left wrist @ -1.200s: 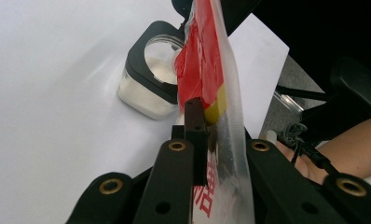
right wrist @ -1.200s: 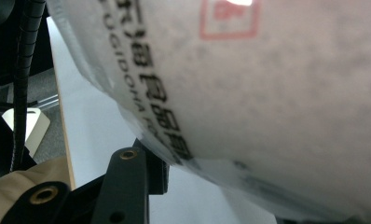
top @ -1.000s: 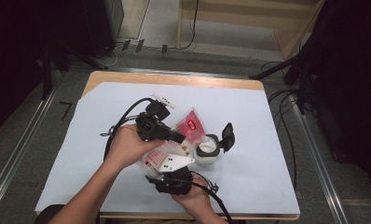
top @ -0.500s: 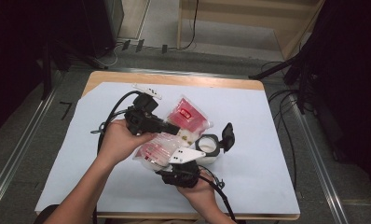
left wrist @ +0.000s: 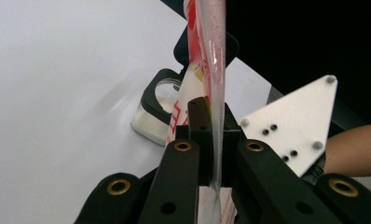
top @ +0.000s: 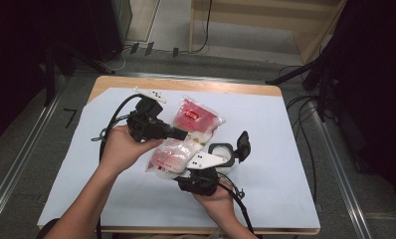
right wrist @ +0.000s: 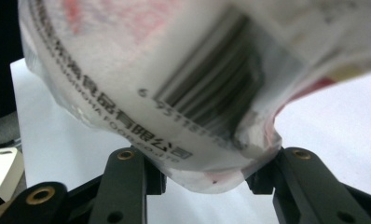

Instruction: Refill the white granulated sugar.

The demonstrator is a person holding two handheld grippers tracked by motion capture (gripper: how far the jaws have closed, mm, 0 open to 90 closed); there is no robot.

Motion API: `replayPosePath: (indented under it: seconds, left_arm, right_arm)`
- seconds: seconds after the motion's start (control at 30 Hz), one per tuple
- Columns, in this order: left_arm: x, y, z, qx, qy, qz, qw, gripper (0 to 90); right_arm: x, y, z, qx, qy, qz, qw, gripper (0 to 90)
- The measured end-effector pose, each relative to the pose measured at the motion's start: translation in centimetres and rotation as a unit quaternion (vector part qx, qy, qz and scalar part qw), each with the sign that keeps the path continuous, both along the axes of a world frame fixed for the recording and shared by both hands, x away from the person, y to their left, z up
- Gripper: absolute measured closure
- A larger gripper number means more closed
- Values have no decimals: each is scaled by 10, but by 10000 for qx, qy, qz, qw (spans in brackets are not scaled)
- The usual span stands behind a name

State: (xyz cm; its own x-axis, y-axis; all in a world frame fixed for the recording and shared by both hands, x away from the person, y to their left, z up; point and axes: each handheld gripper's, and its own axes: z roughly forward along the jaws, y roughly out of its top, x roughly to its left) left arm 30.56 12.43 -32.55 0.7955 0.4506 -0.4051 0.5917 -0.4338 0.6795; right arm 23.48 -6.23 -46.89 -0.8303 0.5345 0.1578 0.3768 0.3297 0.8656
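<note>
the biggest risk i see now is that the bag (top: 188, 137) slips or tears. my left gripper (left wrist: 210, 135) is clamped on only a thin flat edge of the plastic film, with the jaws fully together on it, so a strong pull sideways can let the film slide out or split. my right gripper (right wrist: 204, 179) holds the lower end of the bag, where the barcode is; its jaws stand half apart with the full, soft end pressed between them. if i squeeze more there, i think the content can burst the seam. if i loosen, this end will drop.

a second danger is the small clear container with the black lid (top: 228, 152), which stands open on the white table cover (top: 285, 149) just beside my right gripper. the hanging bag or my hand can knock it over.

the bag is lifted above the table, stretched between both grippers: its top edge sits in the left one and its bottom end in the right one, near the container.
</note>
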Motion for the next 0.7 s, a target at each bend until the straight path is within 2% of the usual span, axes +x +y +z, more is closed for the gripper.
replayPosePath:
  seconds: [0.23, 0.37, 0.63, 0.7]
  left_arm:
    - [-2, 6, 6, -10, -159, -81, 9998, 900]
    - [-3, 8, 7, -20, -203, -87, 9998, 900]
    - [-4, 12, 10, 8, -357, -202, 9992, 900]
    - [-5, 12, 10, 26, -376, -196, 9991, 900]
  right_arm:
    - [8, -10, 1, 192, 200, -218, 9994, 584]
    - [12, -17, 2, 277, 325, -406, 9983, 583]
    - [18, -27, 5, 379, 391, -663, 9963, 586]
    - [21, -32, 6, 450, 494, -763, 9948, 594]
